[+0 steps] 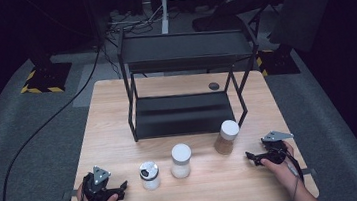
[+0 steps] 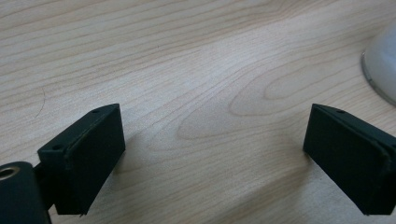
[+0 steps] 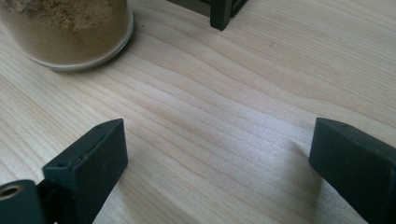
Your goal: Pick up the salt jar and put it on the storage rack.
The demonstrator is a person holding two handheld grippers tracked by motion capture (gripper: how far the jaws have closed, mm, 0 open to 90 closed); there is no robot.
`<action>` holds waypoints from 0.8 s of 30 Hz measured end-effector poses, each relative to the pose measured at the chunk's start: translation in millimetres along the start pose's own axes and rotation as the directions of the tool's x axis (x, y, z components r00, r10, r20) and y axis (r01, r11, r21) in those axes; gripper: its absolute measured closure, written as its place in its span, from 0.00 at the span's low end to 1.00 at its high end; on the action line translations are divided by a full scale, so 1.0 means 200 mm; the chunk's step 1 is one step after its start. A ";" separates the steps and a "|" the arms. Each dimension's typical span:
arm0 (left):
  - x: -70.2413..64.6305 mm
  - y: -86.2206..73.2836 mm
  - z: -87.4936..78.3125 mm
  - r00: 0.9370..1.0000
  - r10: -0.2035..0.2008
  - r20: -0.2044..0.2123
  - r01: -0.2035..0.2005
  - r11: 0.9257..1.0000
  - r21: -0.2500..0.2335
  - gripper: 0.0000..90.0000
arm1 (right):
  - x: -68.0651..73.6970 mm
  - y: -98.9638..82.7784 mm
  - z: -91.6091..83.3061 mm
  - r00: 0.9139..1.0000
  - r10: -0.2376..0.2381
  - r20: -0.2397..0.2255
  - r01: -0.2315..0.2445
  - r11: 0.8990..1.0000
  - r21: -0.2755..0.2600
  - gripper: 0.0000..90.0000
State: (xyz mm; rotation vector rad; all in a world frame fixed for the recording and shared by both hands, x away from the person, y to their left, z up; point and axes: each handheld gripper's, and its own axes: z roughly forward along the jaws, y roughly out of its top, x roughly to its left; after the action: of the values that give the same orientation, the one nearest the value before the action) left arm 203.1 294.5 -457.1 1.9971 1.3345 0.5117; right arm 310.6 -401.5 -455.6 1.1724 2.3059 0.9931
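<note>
A: Three jars are standing in a row on the wooden table [image 1: 112, 112], in front of the black rack [image 1: 183, 112]. Going left to right: the left gripper [image 1: 121, 188] is resting at the table's 7 o'clock corner, jaws spread wide and holding nothing, bare wood showing between them.

B: Nearest thing to it?

A: The silver-lidded shaker [image 1: 149, 175], sitting just beside it toward 3 o'clock, apart from the jaws. Its pale base is edging into the left gripper view at 2 o'clock [image 2: 382, 65].

B: Then?

A: The white-capped jar [image 1: 181, 160] of pale contents, standing mid-row. Next the brown-powder jar [image 1: 226, 136], standing by the rack's front right leg [image 1: 243, 119].

B: Right side?

A: The right gripper [image 1: 251, 157] is lying at the 5 o'clock corner, released, jaws wide, gripping nothing. The brown-powder jar is sitting at its 10 o'clock, near but untouched.
</note>
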 end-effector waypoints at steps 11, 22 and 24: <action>-0.02 -0.04 -0.10 1.000 0.000 0.013 0.001 0.997 -0.083 0.06 | 0.00 0.00 0.00 1.000 0.000 0.000 0.000 1.000 0.000 0.05; -0.08 -0.04 -0.22 0.999 0.051 0.017 -0.047 0.980 -0.191 0.06 | 0.00 0.00 0.00 1.000 0.000 0.000 0.000 1.000 0.000 0.05; -0.09 -0.04 -0.23 0.998 0.061 0.022 -0.055 0.977 -0.208 0.06 | 0.00 0.00 0.00 1.000 -0.001 -0.001 0.001 1.000 0.000 0.05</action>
State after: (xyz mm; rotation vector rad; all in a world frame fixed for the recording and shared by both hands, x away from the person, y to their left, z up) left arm 159.8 294.0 -430.0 1.8685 1.1587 0.6218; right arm 310.5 -401.6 -455.7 1.1713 2.3062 0.9937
